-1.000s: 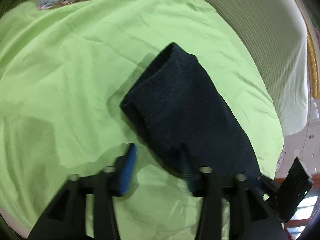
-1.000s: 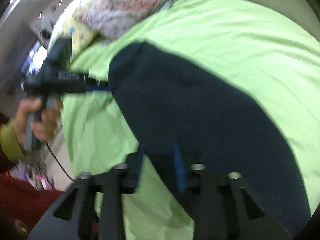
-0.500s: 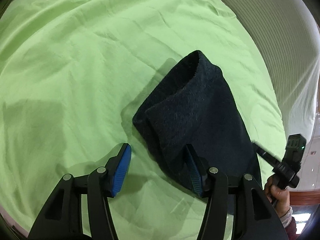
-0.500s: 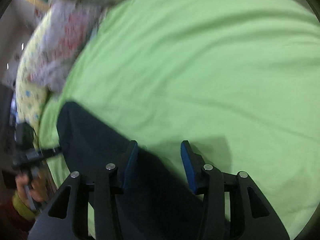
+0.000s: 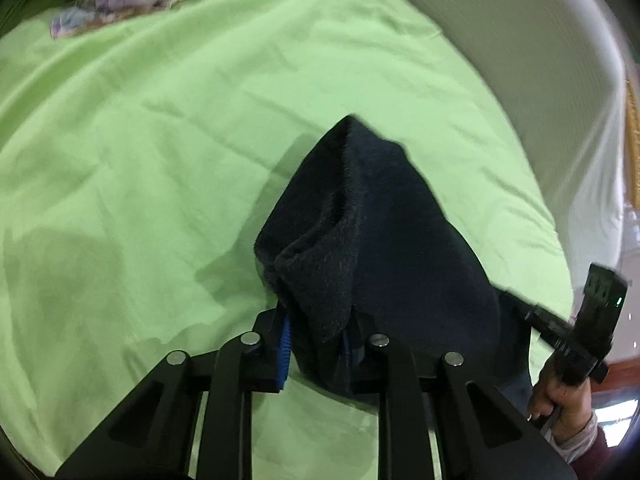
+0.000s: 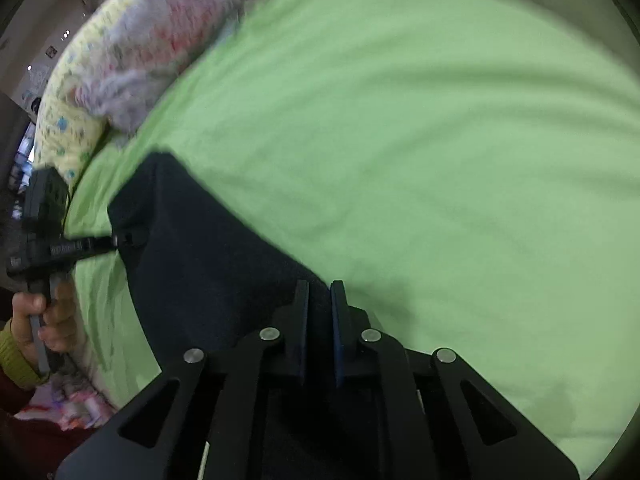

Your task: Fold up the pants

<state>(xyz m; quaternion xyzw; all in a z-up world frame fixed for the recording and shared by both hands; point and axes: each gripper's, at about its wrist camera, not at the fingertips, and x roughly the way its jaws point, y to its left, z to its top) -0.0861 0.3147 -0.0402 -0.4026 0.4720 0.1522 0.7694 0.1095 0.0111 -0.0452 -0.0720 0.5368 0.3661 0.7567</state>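
Note:
The dark navy fleece pants lie folded lengthways on the green bedsheet. My left gripper is shut on one end of the pants, with cloth bunched between its blue pads. My right gripper is shut on the other end of the pants. In the left wrist view the right gripper shows at the right edge, touching the pants. In the right wrist view the left gripper shows at the left, at the far corner of the pants.
A flowered quilt and a yellow patterned pillow lie at the head of the bed. A white ribbed cover lies along the bed's right side in the left wrist view. Green sheet spreads beyond the pants.
Both grippers were open half a second ago. Both have closed on the ends of the pants, and the cloth at the left gripper has bunched up.

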